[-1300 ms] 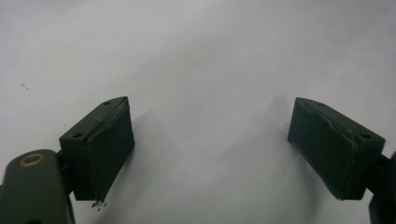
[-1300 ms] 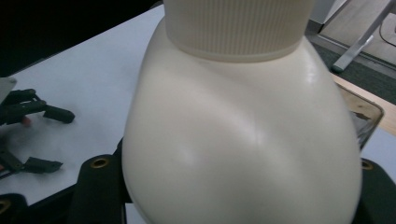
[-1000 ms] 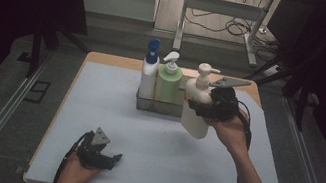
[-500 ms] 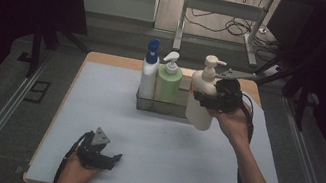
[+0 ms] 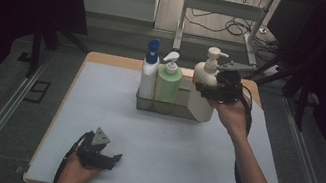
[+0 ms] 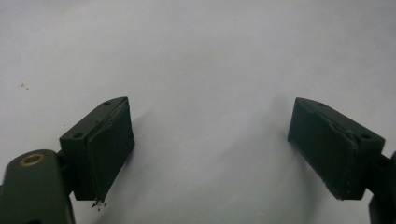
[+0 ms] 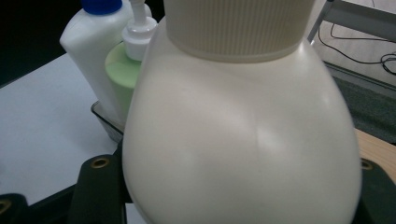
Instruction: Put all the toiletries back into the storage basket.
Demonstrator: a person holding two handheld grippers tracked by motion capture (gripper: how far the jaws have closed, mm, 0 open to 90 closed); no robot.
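I see my right tool (image 5: pixel 212 91) clenching the cream bottle (image 5: pixel 203 91) at the tray's (image 5: pixel 163 107) right end on the pale table (image 5: pixel 181 150); left tool (image 5: pixel 111 158) released, resting near the edge. Cables (image 5: pixel 228 24) cross the floor beyond.

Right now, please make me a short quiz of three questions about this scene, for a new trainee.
1. True or false: the right gripper is shut on the cream pump bottle.
2. Which bottle stands at the left end of the metal tray? A) the green pump bottle B) the white bottle with the blue cap C) a red bottle
3. What lies between the jaws of the left gripper?

Key:
1. True; its jaws clasp the bottle's body.
2. B.
3. Nothing; the jaws stand open over the bare white table.
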